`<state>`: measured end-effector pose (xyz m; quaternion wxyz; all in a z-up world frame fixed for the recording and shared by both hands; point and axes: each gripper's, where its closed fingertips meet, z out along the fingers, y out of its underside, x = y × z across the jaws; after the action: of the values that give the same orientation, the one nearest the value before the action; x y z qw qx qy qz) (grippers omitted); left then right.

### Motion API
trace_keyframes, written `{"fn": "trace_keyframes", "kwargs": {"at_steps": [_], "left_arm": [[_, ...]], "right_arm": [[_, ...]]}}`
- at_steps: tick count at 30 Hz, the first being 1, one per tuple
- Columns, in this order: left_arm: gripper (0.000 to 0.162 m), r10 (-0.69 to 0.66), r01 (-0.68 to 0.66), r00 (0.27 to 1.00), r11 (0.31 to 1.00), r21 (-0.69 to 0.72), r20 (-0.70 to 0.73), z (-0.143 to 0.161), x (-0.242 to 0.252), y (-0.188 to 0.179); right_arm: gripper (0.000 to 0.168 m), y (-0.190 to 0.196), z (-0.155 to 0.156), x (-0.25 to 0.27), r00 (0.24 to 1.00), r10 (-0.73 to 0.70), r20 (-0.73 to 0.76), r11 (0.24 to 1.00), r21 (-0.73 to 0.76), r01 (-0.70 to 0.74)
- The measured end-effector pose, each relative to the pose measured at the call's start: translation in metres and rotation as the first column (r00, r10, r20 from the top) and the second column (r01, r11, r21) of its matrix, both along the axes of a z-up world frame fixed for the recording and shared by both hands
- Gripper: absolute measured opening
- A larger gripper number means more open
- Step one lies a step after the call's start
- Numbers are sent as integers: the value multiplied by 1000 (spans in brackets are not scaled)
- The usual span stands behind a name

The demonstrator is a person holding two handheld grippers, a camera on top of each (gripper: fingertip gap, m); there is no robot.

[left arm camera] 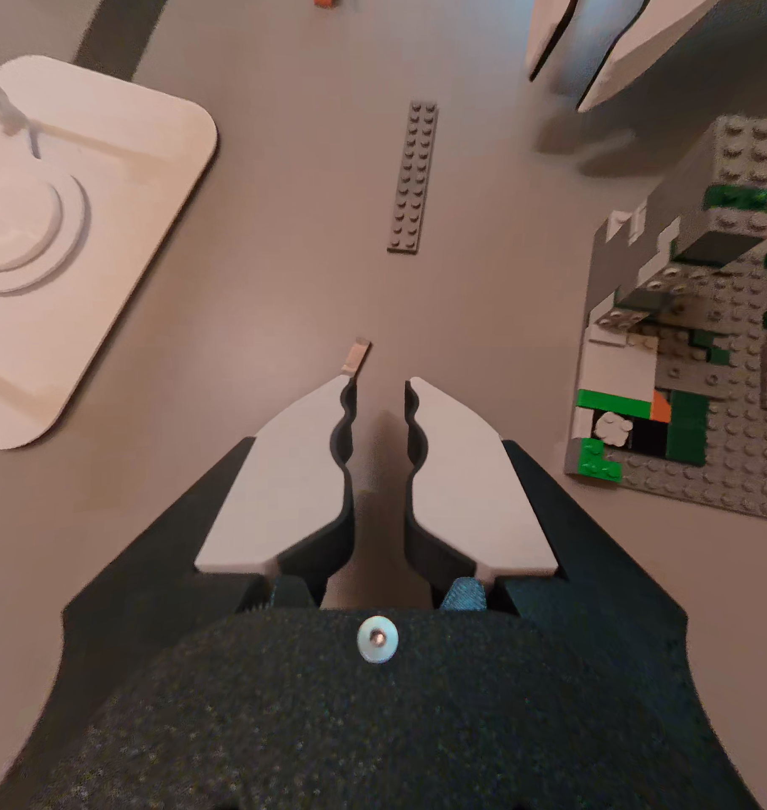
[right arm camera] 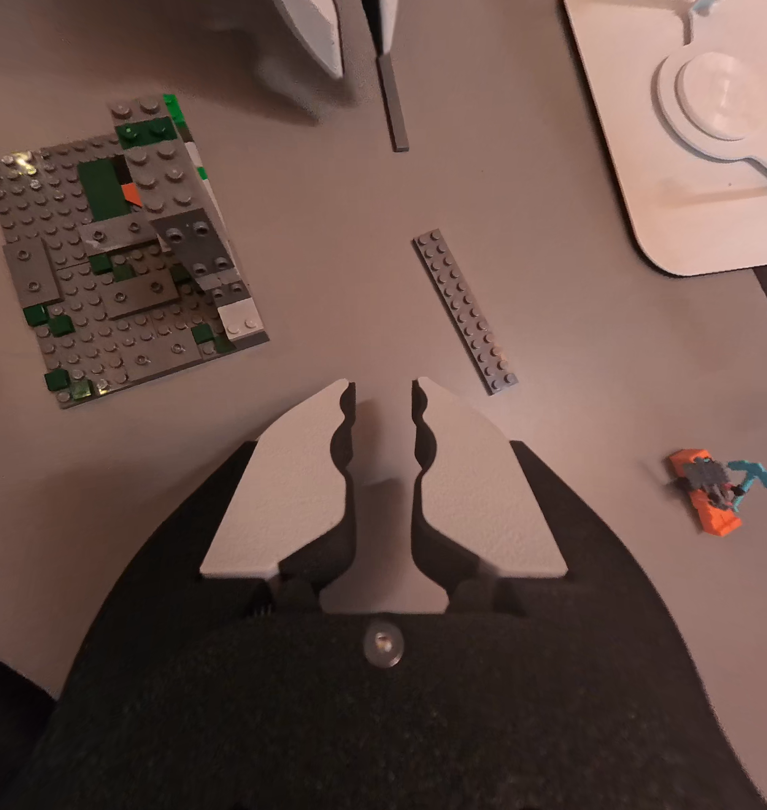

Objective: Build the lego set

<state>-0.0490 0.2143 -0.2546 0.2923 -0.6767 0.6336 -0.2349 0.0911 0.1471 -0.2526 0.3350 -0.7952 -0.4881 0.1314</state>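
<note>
Left gripper spread, empty; thin grey strip touching its left fingertip. Right gripper spread, empty too. Long plate flat on table, build apart. Risk: flat pieces skid when pinched.

I note a plain grey-brown tabletop under dim warm light; a white rounded-corner board lies left of my left gripper.
</note>
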Motion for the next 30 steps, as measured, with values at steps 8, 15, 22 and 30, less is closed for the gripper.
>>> {"fn": "trace_keyframes", "kwargs": {"at_steps": [8, 15, 22, 30], "left_arm": [[0, 166, -195, 920, 980, 49, 355, 63, 6, -42], [0, 356, -363, 813, 929, -78, 461, 89, 5, -62], [0, 472, -427, 726, 880, -210, 500, 88, 21, -53], [0, 536, -516, 667, 833, -197, 518, 60, 4, -24]], "right_arm": [[22, 8, 22, -12, 979, -114, -170, 992, 37, 122], [10, 8, 32, -22, 915, -292, -277, 946, 58, 319], [0, 15, 45, -23, 838, -424, -342, 879, 66, 472], [0, 25, 52, -17, 802, -416, -429, 846, 142, 514]]}}
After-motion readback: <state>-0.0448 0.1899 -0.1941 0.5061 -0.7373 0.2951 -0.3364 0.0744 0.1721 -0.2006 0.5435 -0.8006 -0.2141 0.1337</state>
